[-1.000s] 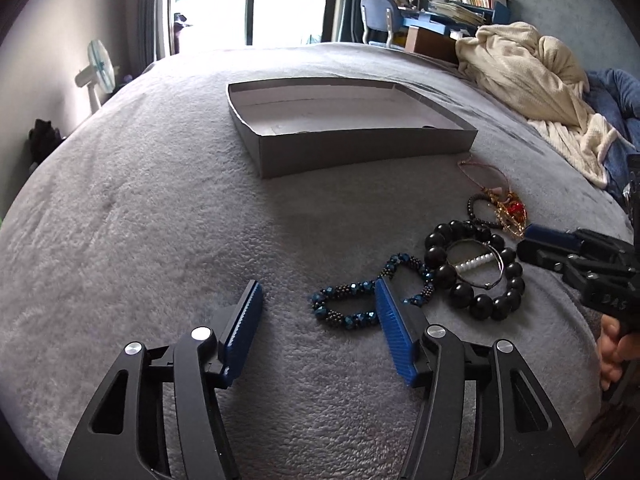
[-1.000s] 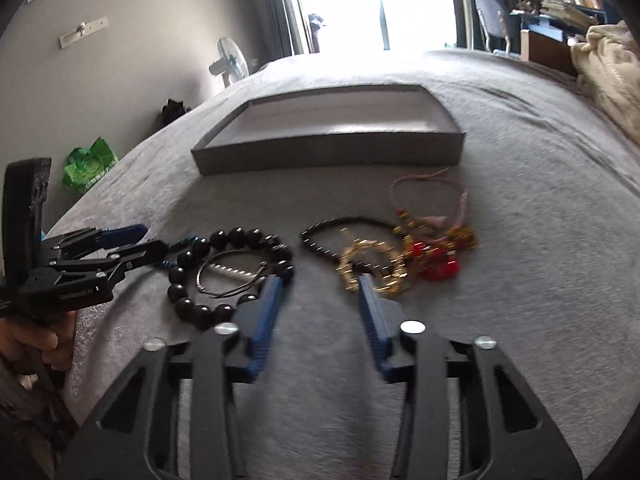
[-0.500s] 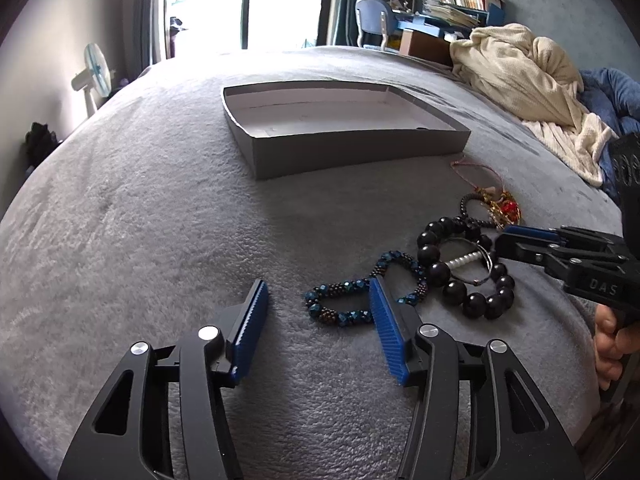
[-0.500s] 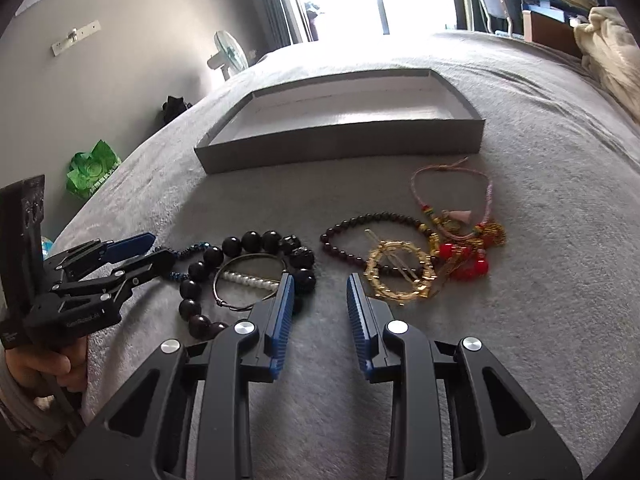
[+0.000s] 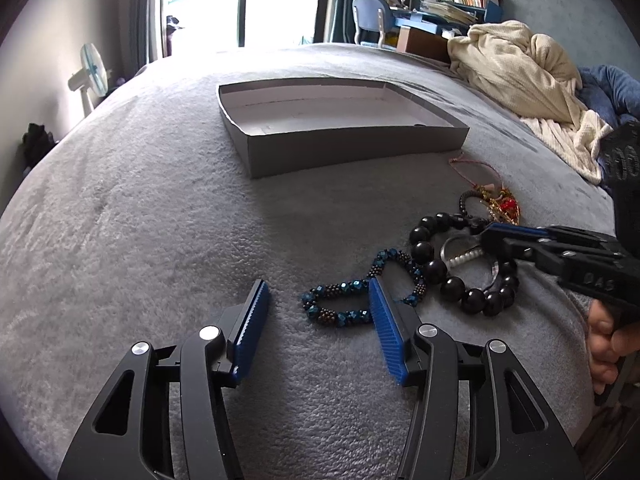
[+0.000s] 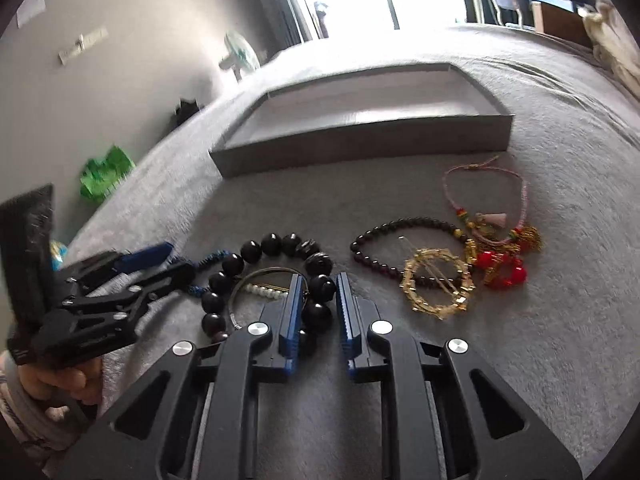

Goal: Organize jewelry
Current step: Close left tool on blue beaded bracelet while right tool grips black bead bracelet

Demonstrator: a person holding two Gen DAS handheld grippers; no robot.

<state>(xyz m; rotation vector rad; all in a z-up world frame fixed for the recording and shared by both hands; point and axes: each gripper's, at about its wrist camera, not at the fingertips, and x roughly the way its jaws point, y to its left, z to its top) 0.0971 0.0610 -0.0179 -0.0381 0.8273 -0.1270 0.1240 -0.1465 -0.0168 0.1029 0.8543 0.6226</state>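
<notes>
Right now the right gripper (image 6: 318,284) has just been closing, its blue pads straddling the near side of the black bead bracelet (image 6: 272,245) on the grey bedspread (image 6: 560,320), a small gap still showing around the beads. Left gripper (image 5: 316,300) sits open, one pad over the blue beaded bracelet (image 5: 340,314). Grey tray (image 5: 340,148) lies beyond; the gold ring piece (image 6: 438,284) and red-charmed cord (image 6: 500,268) lie beside.
</notes>
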